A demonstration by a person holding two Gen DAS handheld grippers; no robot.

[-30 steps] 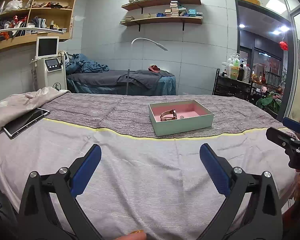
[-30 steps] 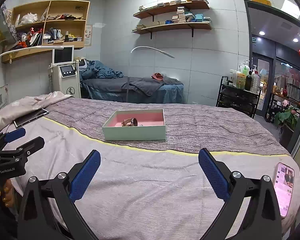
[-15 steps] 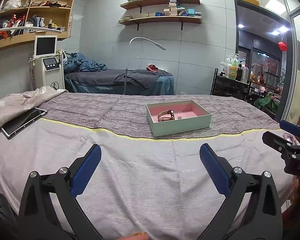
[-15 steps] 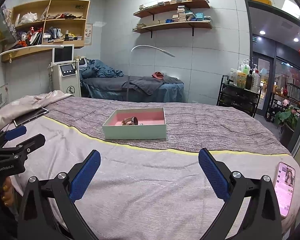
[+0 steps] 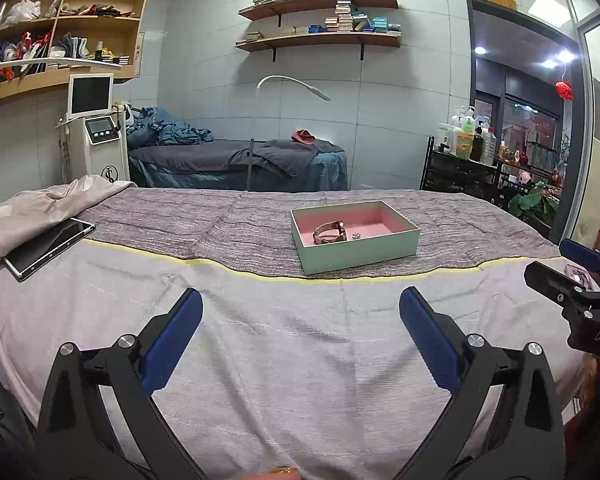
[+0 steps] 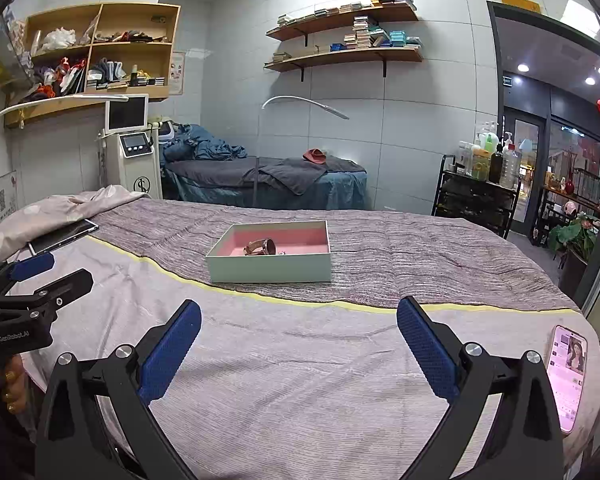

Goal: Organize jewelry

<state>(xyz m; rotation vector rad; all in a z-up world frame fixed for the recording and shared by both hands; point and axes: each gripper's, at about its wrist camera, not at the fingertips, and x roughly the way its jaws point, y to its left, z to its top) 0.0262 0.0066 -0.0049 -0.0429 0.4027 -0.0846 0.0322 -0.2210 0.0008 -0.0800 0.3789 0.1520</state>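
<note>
A pale green box [image 5: 362, 252] [image 6: 270, 268] with a pink lining sits mid-bed on the striped grey blanket. Inside it lie a rose-gold watch [image 5: 330, 233] [image 6: 260, 247] and a small silvery piece [image 5: 355, 235] [image 6: 282, 253] beside it. My left gripper [image 5: 300, 304] hangs open over the pale sheet, well short of the box, nothing between its blue pads. My right gripper [image 6: 299, 318] is likewise open and empty over the sheet, nearer the bed's right side. Each gripper shows at the edge of the other's view, the right gripper [image 5: 576, 268] and the left gripper [image 6: 40, 276].
A tablet [image 5: 48, 248] [image 6: 62, 236] lies on the bed's left by a crumpled pale cover. A lit phone [image 6: 566, 376] rests at the right edge. Beyond stand another bed [image 5: 236, 164], a machine with a screen [image 5: 96, 136] and a bottle cart [image 5: 460, 160].
Both grippers stay open. The left wrist view has drifted slightly, so the box sits a little further left; the right gripper at its edge has edged inward. The right view barely shifts.
</note>
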